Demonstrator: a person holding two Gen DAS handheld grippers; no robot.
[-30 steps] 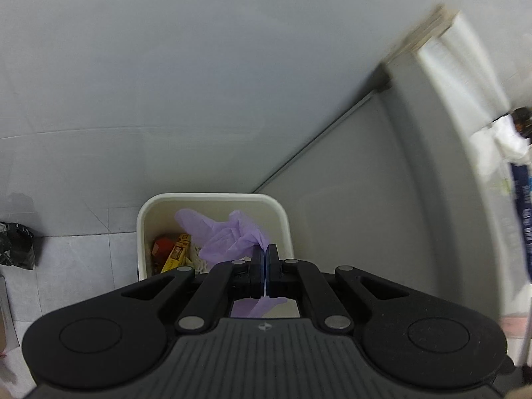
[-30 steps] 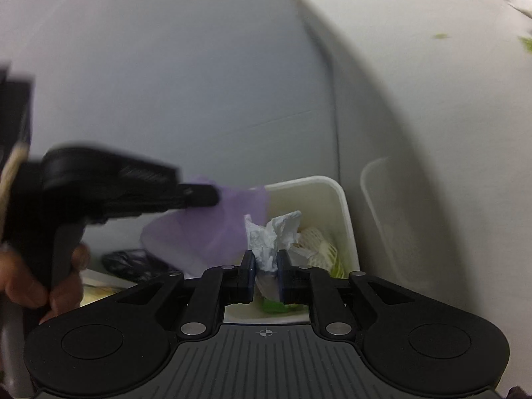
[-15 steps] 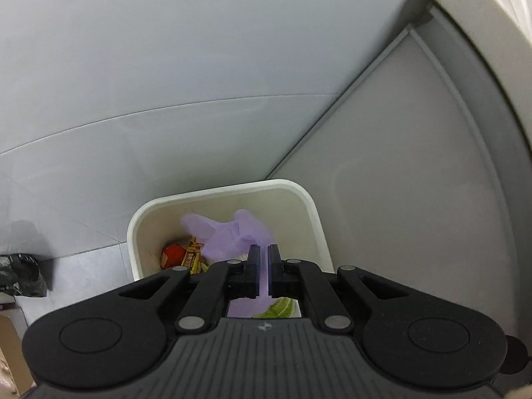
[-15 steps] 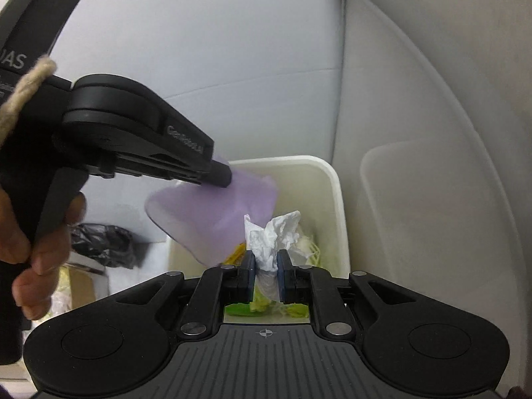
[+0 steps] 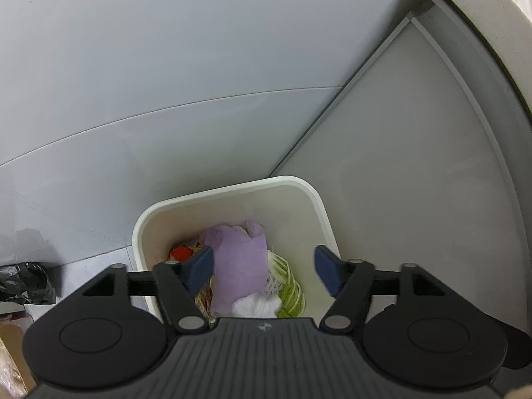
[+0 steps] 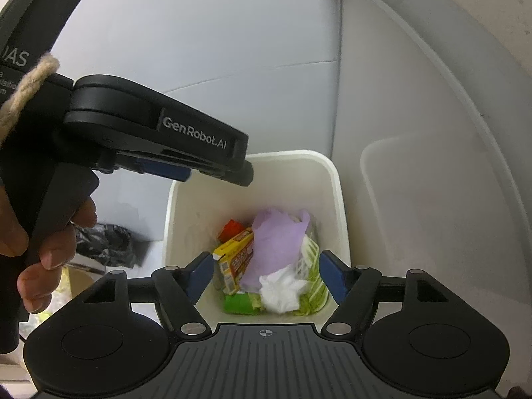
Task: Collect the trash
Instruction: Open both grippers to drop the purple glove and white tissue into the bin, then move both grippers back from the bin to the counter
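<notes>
Trash bin, cream, sits below both grippers. Inside: purple sheet at center, white tissue at 5 o'clock of it, yellow box at 9. Left gripper & right gripper jaws opening, nothing btwn them, pads clear of trash.

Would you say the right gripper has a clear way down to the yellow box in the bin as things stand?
Probably yes. The right gripper hangs over the bin with jaws opening and nothing between them. The yellow box lies uncovered on top, beside the purple glove; the left gripper sits higher, off to the side.
</notes>
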